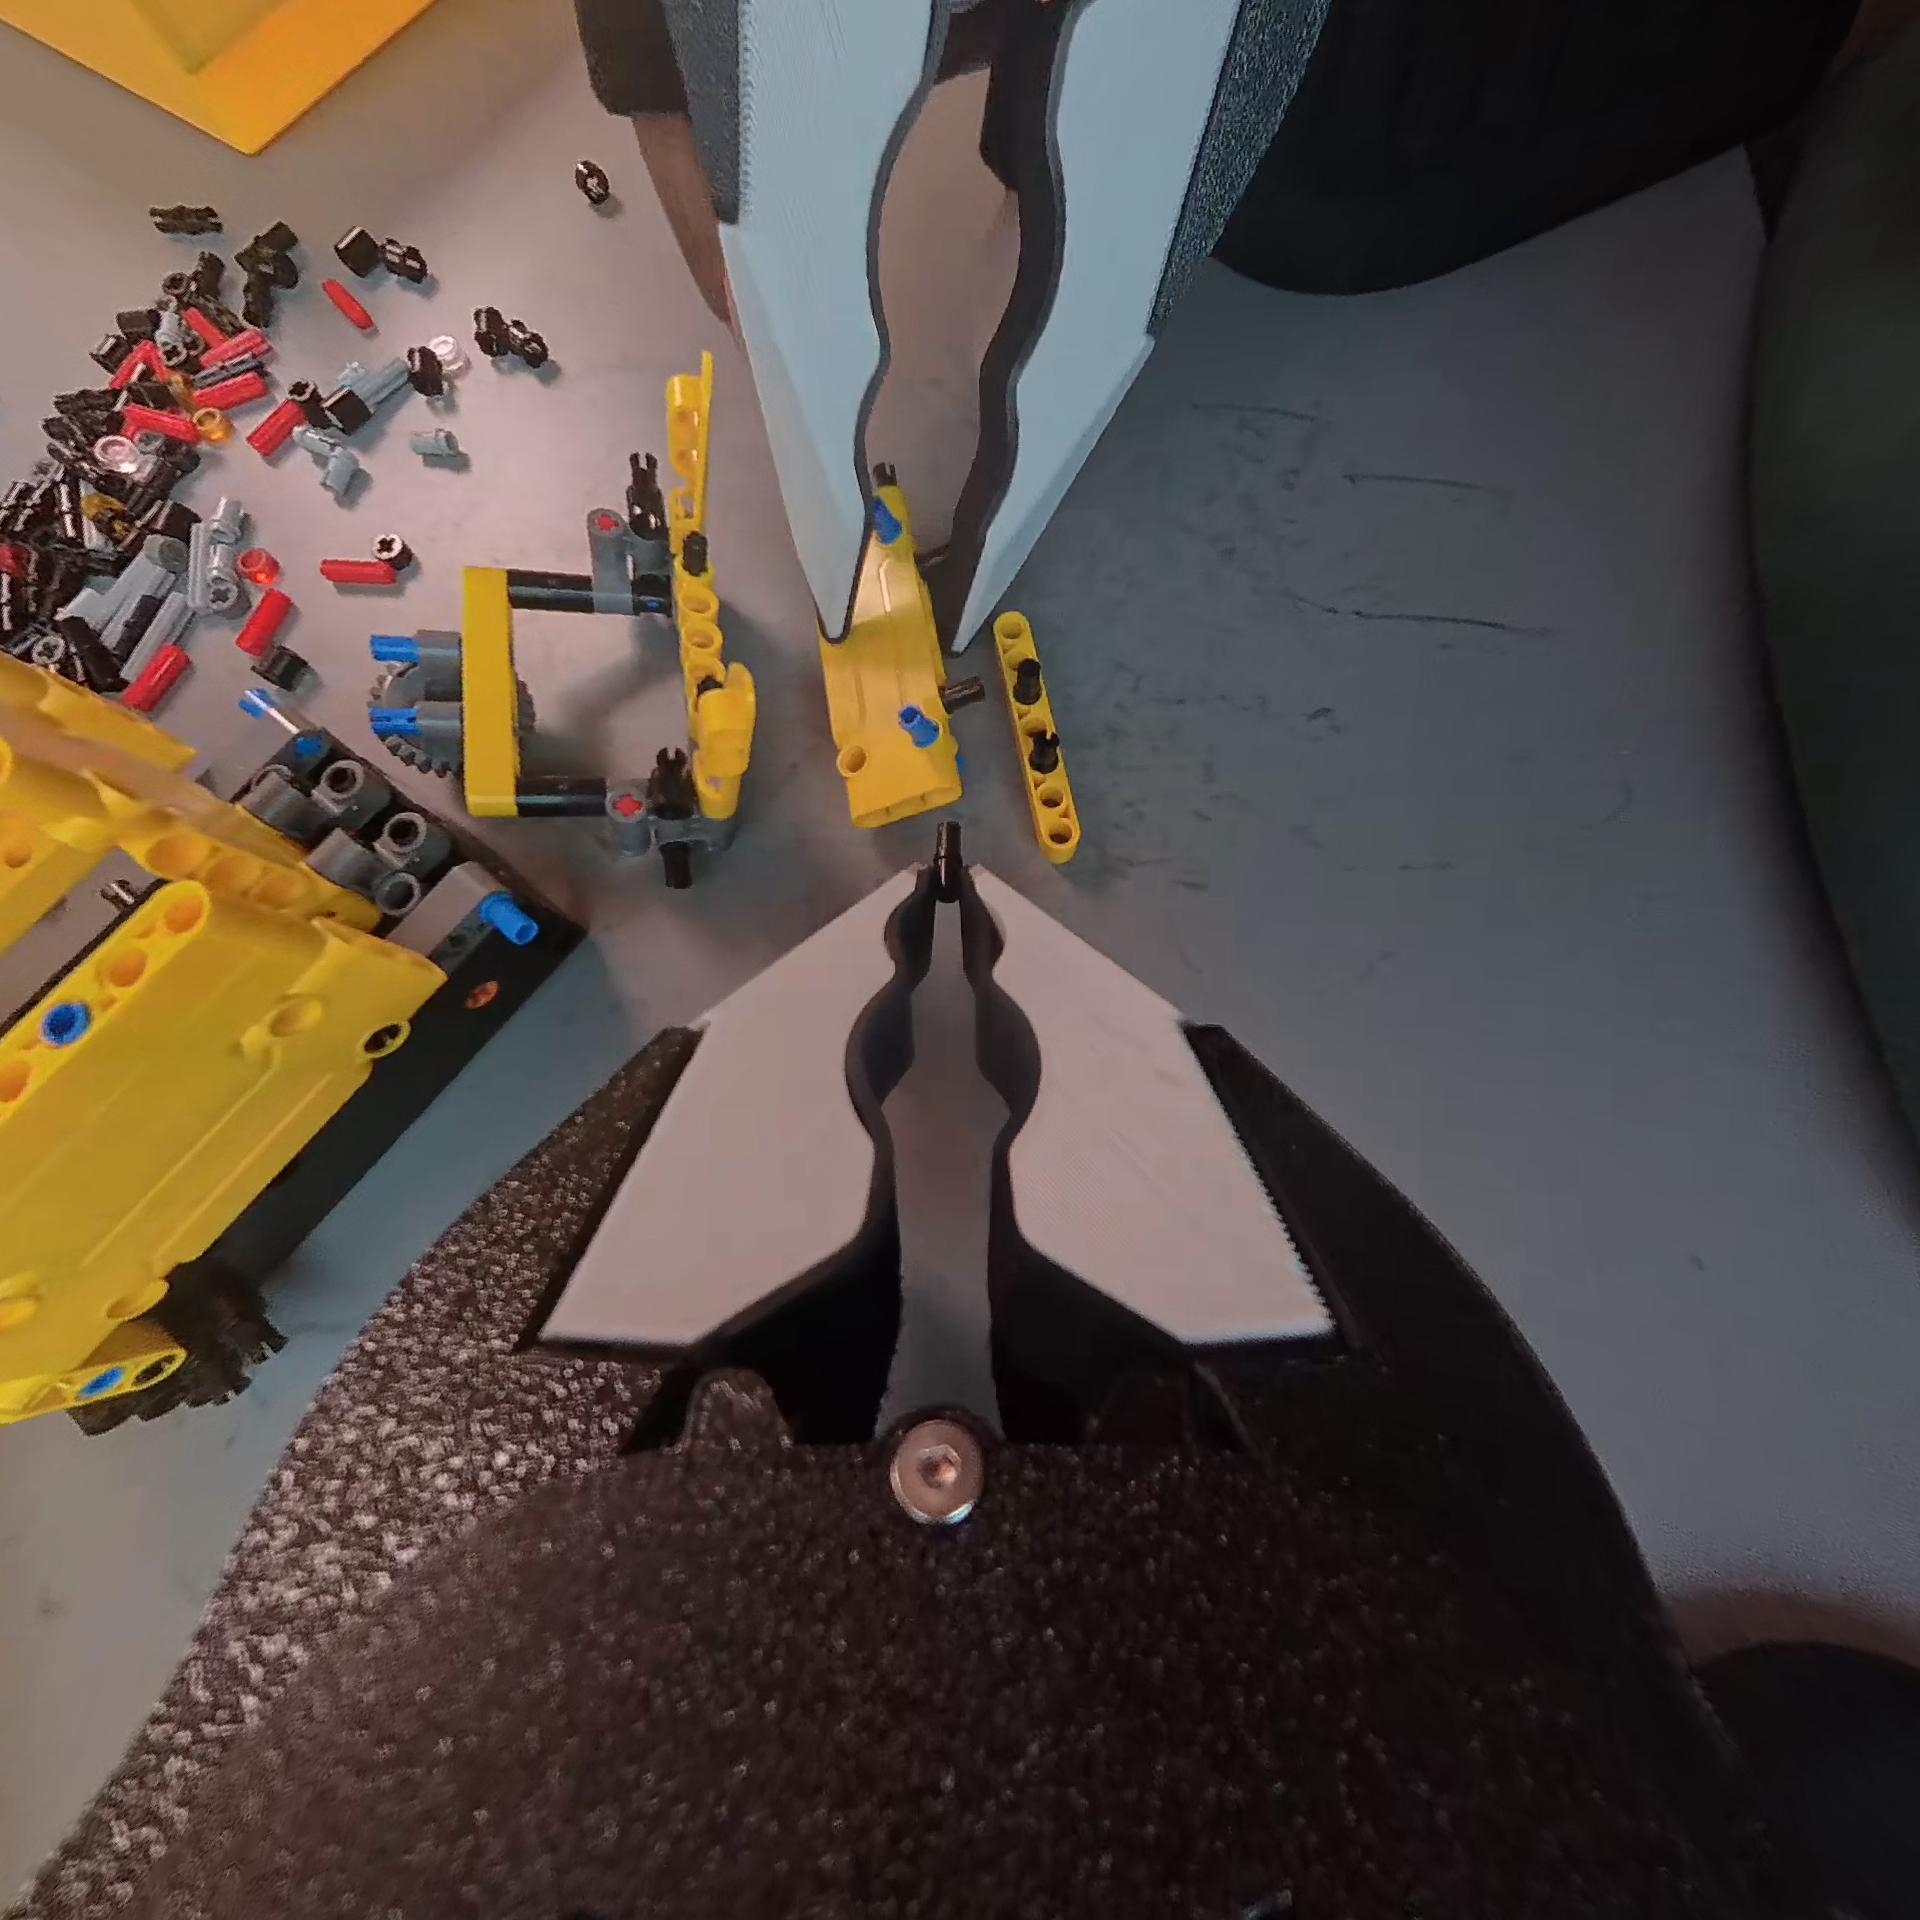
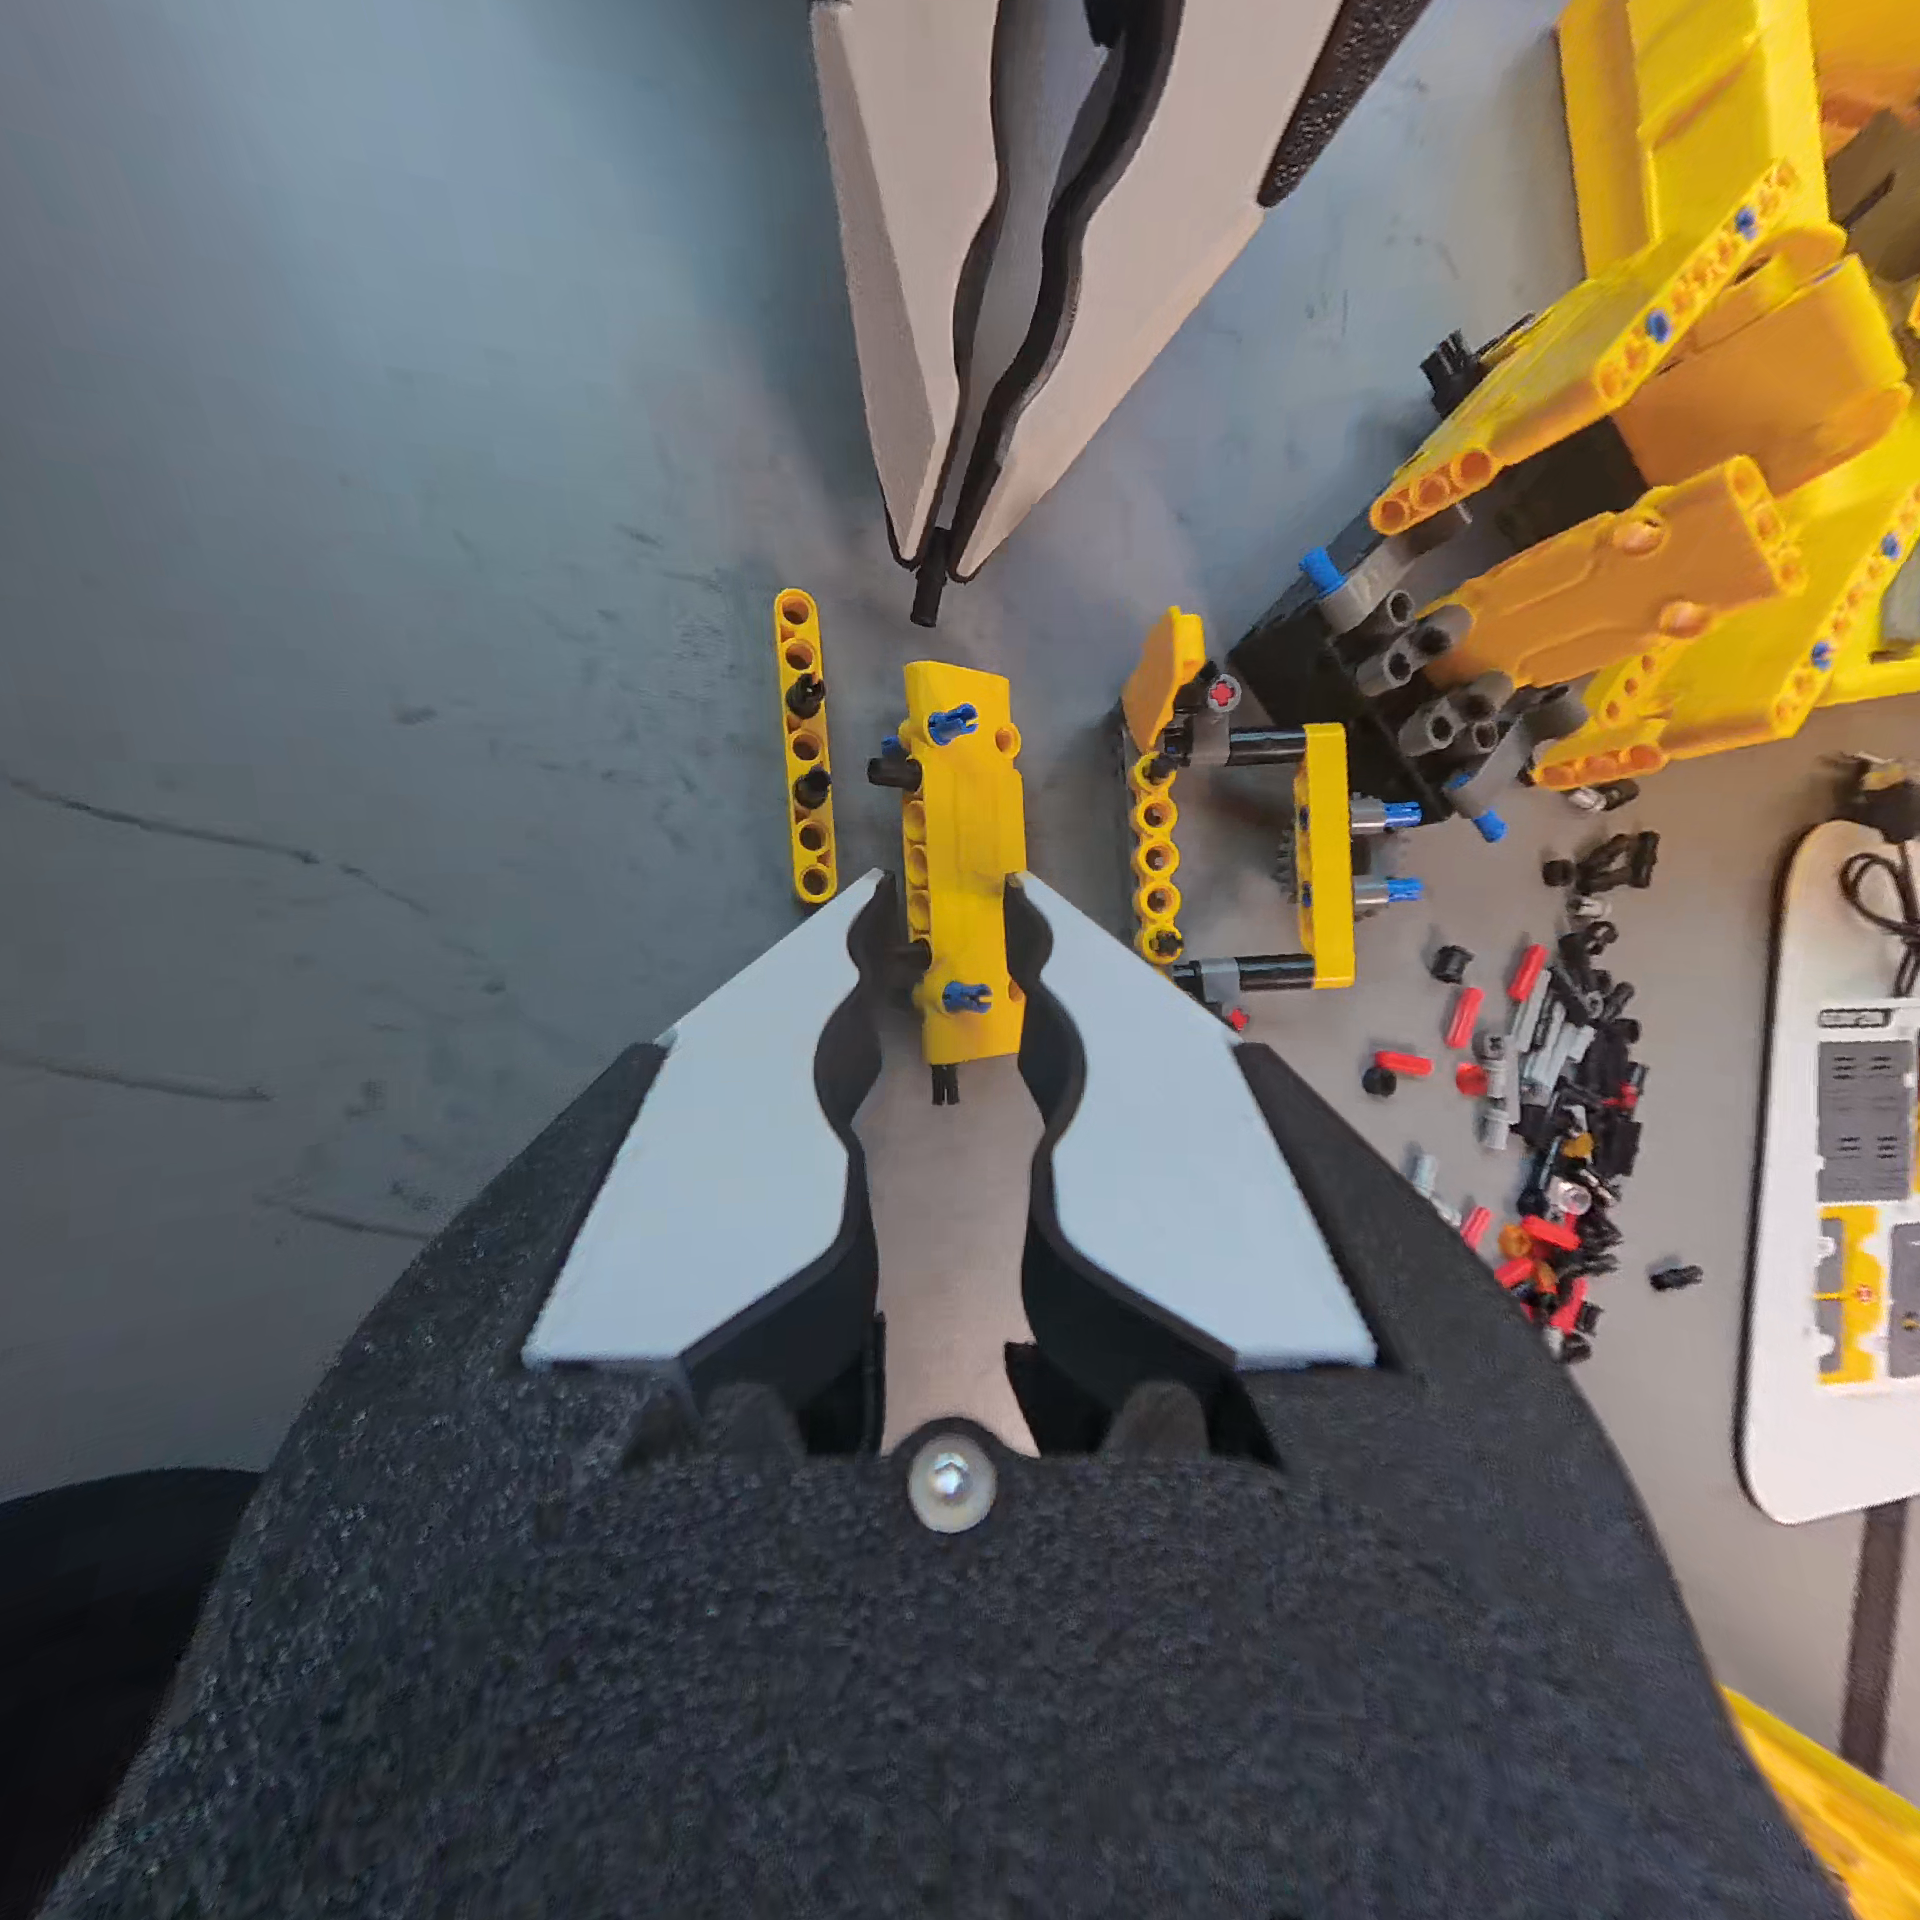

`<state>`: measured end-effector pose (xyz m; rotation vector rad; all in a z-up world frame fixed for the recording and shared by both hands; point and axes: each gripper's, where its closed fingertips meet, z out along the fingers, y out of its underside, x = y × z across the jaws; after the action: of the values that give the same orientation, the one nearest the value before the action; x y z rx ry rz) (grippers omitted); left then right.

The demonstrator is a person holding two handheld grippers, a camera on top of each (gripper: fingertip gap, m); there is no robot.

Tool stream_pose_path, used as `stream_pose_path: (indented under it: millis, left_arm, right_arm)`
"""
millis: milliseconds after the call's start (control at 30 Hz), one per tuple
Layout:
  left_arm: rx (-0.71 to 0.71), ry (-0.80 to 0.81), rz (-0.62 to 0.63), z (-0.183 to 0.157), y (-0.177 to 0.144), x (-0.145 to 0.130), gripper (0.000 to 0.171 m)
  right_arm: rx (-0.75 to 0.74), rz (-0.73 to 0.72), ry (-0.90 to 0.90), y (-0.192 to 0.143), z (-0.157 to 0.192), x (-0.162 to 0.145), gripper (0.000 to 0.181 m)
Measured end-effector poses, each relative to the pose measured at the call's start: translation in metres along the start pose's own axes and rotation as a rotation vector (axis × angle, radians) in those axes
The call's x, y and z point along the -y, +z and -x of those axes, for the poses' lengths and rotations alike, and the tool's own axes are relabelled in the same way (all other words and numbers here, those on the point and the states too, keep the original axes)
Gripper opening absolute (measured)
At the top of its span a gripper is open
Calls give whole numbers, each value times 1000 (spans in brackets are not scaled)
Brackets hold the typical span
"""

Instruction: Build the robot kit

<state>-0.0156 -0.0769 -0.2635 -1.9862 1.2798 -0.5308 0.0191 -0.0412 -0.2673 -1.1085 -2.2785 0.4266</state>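
My left gripper point(image 1: 943, 883) is shut on a small black pin point(image 1: 948, 854), holding it just short of the near end of a yellow panel piece point(image 1: 896, 727). My right gripper point(image 2: 948, 883) is shut on that yellow panel piece point(image 2: 961, 831), which carries blue and black pins and sits low over the grey table. The two grippers face each other: the right gripper point(image 1: 896, 634) shows at the top of the left wrist view. The left gripper point(image 2: 935, 561) with the black pin point(image 2: 927, 594) shows at the top of the right wrist view. A yellow holed beam point(image 1: 1036, 738) point(image 2: 803, 743) with two black pins lies beside the panel.
A yellow and black frame sub-assembly point(image 1: 488, 686) point(image 2: 1325, 852) lies near the panel. A large yellow model point(image 1: 177, 1018) point(image 2: 1662, 520) stands beyond it. A pile of small red, black and grey parts point(image 1: 135, 468) point(image 2: 1569, 1143) lies on the grey table point(image 1: 1403, 727). An instruction booklet point(image 2: 1797, 1434) lies at the right edge. There is about 6 centimeters between the tips of the two grippers.
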Motion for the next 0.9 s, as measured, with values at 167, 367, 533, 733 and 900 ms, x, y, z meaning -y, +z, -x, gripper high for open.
stream_pose_path:
  millis: [167,367,533,733,900]
  left_arm:
    - [12,5,0,2,1,0,3]
    - [59,42,-48,5,-3,11,3]
    - [126,67,-117,11,-7,26,3]
    - [129,65,-74,12,-1,19,3]
    - [122,64,-40,12,3,12,3]
  right_arm:
    - [-26,-40,-67,3,0,2,16]
    - [12,-151,232,-5,-7,3,12]
    - [52,-167,352,-13,-7,-1,6]
    - [83,-132,319,-8,-1,0,7]
    - [112,-108,284,2,4,-3,6]
